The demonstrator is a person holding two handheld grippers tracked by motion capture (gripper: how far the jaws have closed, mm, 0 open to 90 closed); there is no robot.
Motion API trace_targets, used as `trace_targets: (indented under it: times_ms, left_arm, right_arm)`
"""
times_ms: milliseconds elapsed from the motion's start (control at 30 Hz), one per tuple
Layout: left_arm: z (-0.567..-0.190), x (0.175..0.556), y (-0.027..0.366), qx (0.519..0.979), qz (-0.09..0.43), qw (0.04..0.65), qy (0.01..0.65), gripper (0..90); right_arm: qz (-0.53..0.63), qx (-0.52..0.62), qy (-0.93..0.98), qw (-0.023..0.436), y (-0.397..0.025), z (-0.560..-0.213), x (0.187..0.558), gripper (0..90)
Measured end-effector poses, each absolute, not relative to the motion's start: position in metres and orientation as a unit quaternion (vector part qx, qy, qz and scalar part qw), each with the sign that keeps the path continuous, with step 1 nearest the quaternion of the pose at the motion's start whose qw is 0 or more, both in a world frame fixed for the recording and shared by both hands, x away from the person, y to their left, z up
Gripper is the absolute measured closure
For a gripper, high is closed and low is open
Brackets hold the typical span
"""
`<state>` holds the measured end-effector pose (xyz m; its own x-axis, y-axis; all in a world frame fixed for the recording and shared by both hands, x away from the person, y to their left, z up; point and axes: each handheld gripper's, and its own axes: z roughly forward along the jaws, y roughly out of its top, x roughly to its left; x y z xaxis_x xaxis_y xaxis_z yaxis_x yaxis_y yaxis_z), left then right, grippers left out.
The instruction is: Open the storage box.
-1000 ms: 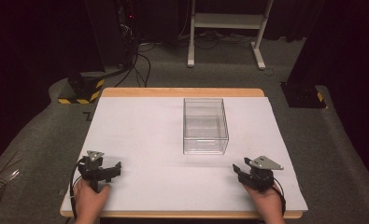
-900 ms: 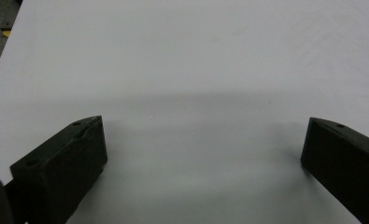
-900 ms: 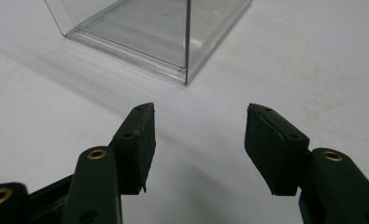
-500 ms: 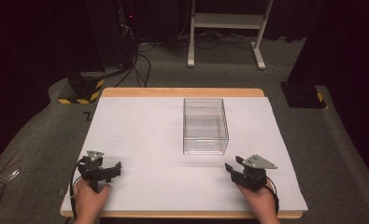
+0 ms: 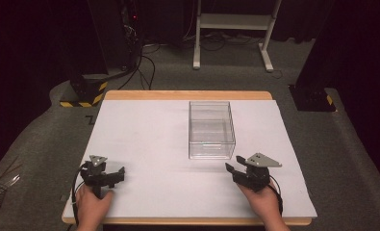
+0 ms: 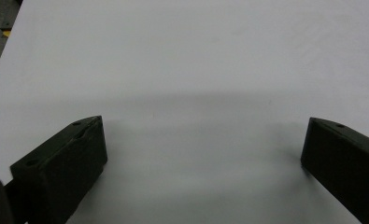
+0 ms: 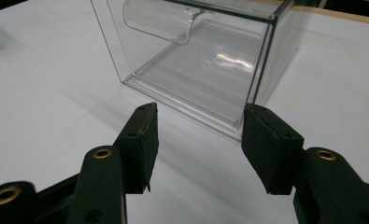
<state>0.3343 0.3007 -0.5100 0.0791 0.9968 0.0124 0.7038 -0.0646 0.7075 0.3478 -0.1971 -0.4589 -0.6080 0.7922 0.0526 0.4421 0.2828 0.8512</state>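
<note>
Left claw (image 5: 114,174): spread wide over white paper-covered surface (image 5: 149,144)
Right claw (image 5: 232,169): parted (empty), near clear rectangular plastic box (image 5: 210,130)

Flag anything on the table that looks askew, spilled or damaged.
Nothing stands out. The clear box sits upright and square on the white table cover, with no spill or visible crack. Both tools, left and right, are open and hold nothing.

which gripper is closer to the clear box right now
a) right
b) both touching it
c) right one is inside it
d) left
a: in the high view the right gripper sits just in front of the clear box, jaws open and apart from it, while the left gripper rests far off near the table's left corner.
</note>
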Motion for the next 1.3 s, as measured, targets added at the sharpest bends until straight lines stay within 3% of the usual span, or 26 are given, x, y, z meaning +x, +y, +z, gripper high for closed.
trace_targets:
  times_ms: [867,1300]
  left_arm:
    - [-0.51,0.334,0.301,0.68,0.264,0.278,0.625,0.4]
    - [-0.51,0.334,0.301,0.68,0.264,0.278,0.625,0.4]
  right_arm:
    - [0.489,0.374,0.772,0.158,-0.181,-0.454,0.378,48.0]
    - [0.506,0.369,0.767,0.142,-0.178,-0.456,0.39,59.7]
